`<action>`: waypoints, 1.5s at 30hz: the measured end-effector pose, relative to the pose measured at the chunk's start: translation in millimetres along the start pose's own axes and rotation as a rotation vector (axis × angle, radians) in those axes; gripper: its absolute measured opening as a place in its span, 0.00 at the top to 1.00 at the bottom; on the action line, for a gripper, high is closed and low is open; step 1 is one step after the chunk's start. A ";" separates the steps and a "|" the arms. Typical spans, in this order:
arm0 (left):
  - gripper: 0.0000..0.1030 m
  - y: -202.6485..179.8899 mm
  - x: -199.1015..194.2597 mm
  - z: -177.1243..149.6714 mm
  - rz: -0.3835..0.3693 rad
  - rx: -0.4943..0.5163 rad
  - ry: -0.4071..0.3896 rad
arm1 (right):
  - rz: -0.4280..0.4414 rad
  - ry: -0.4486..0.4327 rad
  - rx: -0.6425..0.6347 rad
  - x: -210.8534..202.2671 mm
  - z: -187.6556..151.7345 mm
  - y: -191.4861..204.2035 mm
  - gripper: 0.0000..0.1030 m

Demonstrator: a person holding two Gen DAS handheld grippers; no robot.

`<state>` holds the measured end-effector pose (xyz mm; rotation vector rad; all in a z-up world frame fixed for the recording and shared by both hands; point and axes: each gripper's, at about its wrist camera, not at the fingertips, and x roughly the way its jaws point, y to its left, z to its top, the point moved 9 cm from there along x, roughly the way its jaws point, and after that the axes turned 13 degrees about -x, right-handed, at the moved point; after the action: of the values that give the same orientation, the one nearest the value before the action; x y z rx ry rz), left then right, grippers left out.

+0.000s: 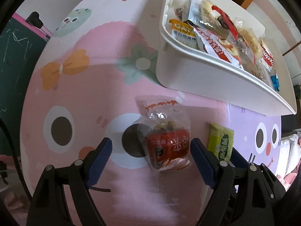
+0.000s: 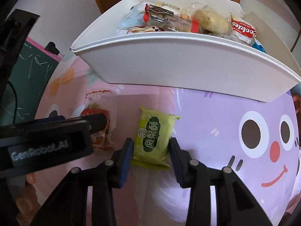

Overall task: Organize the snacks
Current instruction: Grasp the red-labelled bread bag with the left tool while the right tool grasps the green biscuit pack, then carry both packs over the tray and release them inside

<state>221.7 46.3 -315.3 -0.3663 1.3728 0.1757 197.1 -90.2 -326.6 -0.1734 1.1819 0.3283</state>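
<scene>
Left wrist view: the left gripper (image 1: 151, 147) is held spread wide, pointing down at the cartoon-print table (image 1: 79, 98). A clear packet with a red label (image 1: 165, 143) lies flat between the blue pads (image 1: 202, 162), nearer the right one; no pressing is seen, so it is ungrasped. A green packet (image 1: 221, 141) lies just to its right. The white bin (image 1: 197, 75), piled with snacks, stands beyond.

Right wrist view: the right gripper (image 2: 151, 145) is set astride the green packet (image 2: 154, 139), its pads at both edges; whether they press cannot be told. The red-label packet (image 2: 97, 111) lies to the left, partly hidden by the left gripper (image 2: 49, 137). The bin (image 2: 169, 64) stands behind.
</scene>
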 end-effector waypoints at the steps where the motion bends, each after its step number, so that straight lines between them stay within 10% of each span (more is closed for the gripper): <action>1: 0.18 -1.1 2.4 -1.1 0.003 0.000 0.005 | 0.006 0.004 0.001 -0.3 -0.5 -1.3 0.62; 14: 0.20 -8.8 19.0 -24.1 0.040 0.041 0.008 | 0.004 0.036 0.033 -9.2 -18.3 -20.6 0.63; 20: 0.55 -14.0 13.2 -33.1 0.057 0.080 -0.027 | 0.004 0.040 0.046 -11.9 -22.8 -16.1 0.63; 33: 0.58 10.4 -0.1 -60.1 -0.019 0.088 0.004 | 0.006 0.026 0.077 -28.5 -32.1 -4.5 0.63; 45: 0.57 -11.8 -104.0 -59.0 -0.105 0.163 -0.126 | -0.007 -0.059 0.081 -102.0 -30.2 5.3 0.63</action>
<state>151.0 23.7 -220.8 -0.2850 1.2310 -0.0005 134.2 -110.8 -243.1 -0.0960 1.1338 0.2772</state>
